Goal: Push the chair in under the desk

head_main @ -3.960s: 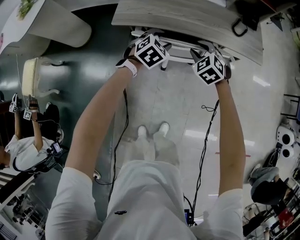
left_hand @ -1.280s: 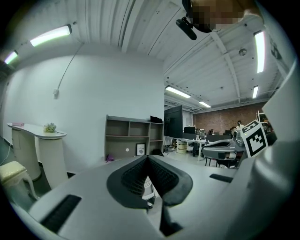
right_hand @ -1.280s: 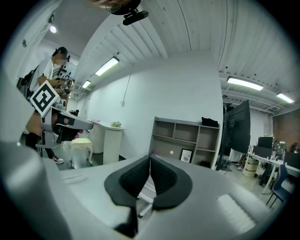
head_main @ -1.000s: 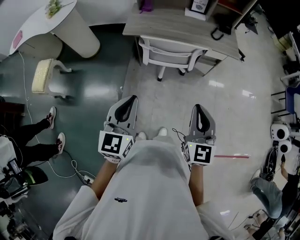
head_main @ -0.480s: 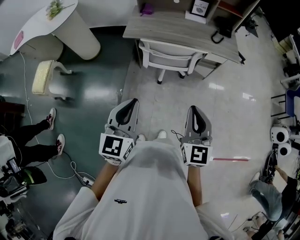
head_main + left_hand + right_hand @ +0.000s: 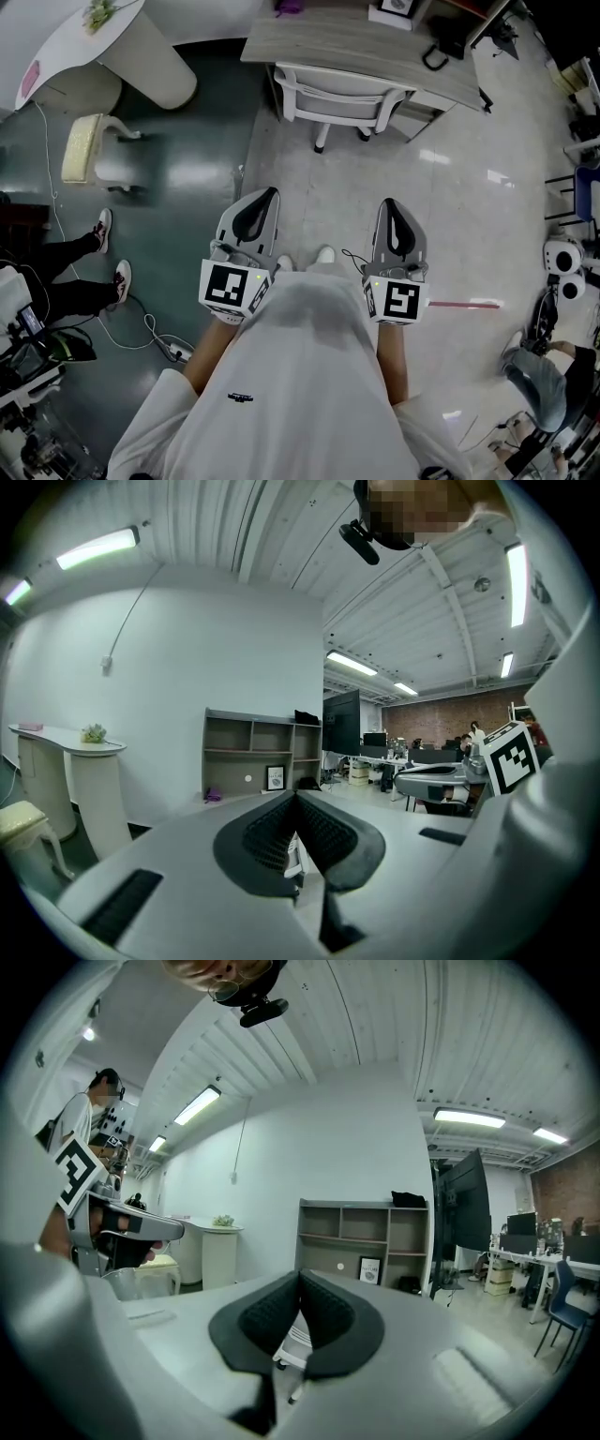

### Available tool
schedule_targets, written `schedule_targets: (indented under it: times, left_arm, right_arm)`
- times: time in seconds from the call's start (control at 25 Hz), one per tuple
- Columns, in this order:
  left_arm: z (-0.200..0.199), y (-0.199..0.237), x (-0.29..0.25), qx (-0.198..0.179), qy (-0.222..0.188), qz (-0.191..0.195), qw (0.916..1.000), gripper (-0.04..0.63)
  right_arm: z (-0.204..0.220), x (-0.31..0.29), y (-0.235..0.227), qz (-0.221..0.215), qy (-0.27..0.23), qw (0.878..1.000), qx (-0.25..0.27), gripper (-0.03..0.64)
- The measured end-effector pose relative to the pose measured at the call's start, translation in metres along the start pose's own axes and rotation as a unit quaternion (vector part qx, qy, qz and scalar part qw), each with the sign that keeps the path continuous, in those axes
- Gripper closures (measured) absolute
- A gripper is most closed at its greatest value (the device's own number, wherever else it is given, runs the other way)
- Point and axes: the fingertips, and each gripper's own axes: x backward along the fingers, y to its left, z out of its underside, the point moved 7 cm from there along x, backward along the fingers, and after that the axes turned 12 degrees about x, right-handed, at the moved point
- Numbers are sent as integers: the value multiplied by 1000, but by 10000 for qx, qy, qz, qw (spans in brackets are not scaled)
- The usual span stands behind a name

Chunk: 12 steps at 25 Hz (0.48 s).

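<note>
1. My left tool (image 6: 265, 199) is shut. Its two black ribbed pads meet at the tip and nothing sits between them.
2. My right tool (image 6: 390, 206) is the same, with its pads pressed together and empty.
3. I hold both tools out from my waist, side by side and roughly level, pointing toward 12 o'clock. Neither touches anything, and both are well apart from the chair.
4. The white chair (image 6: 342, 98) stands at 12 o'clock from me, pushed in at the bench (image 6: 319, 42). Its backrest is close against the bench's front edge. Most of the seat is hidden beneath the top, and the base legs show on the floor below.
5. In the left gripper view and the right gripper view, a sliver of the white chair shows far off through the notch under the closed pads. It is not in either grip.
6. My shoes (image 6: 325, 255) sit between the two tools, toward 6 o'clock from their tips.
7. A cream stool (image 6: 80, 145) stands at 10 o'clock, well apart from the chair.
</note>
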Motion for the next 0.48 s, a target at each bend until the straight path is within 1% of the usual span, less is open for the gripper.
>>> schedule_targets:
  times: [0.48]
  left_arm:
    - [-1, -5, -1, -7, 16, 69, 10000, 588]
  right_arm:
    - [-4, -4, 3, -154, -50, 9999, 17, 603]
